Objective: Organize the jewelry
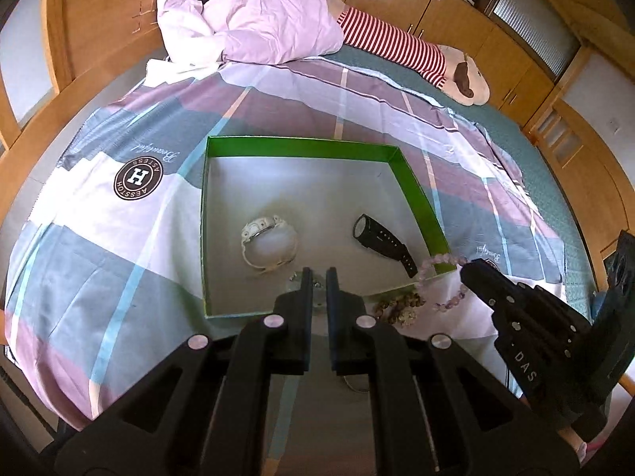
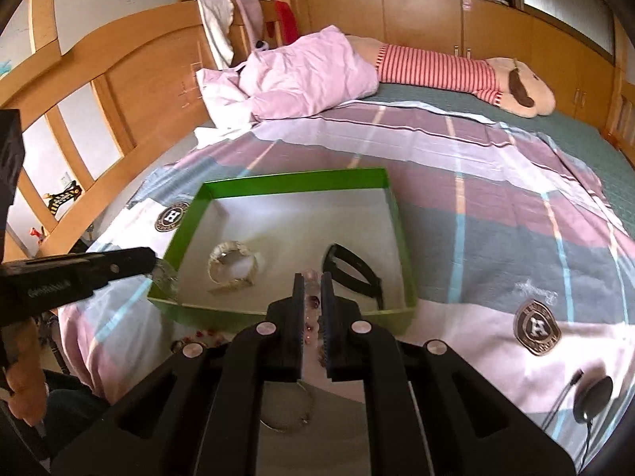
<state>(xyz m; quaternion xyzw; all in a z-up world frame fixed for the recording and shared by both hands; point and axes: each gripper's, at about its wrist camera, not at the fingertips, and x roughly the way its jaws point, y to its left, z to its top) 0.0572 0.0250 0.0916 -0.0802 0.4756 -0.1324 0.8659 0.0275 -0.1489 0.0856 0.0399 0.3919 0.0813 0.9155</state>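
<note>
Left gripper [image 1: 316, 277] pinched a small silvery piece at the green box [image 1: 416, 194] (two watches inside); right gripper [image 2: 312, 281] clamped a pink bead bracelet [image 2: 311, 277].

Both wrist views look down close over the shared green box [image 1: 416, 198]

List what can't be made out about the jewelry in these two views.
- Left wrist view: small clear piece in the left claw, mostly behind its fingers; blurred in the right wrist view.
- Right wrist view: pink bracelet, mostly hidden inside the right claw; thin bangle, partly under that claw.
- Left wrist view: brown beads, partly behind the left claw.
- Both views: black watch dial, too small.
</note>
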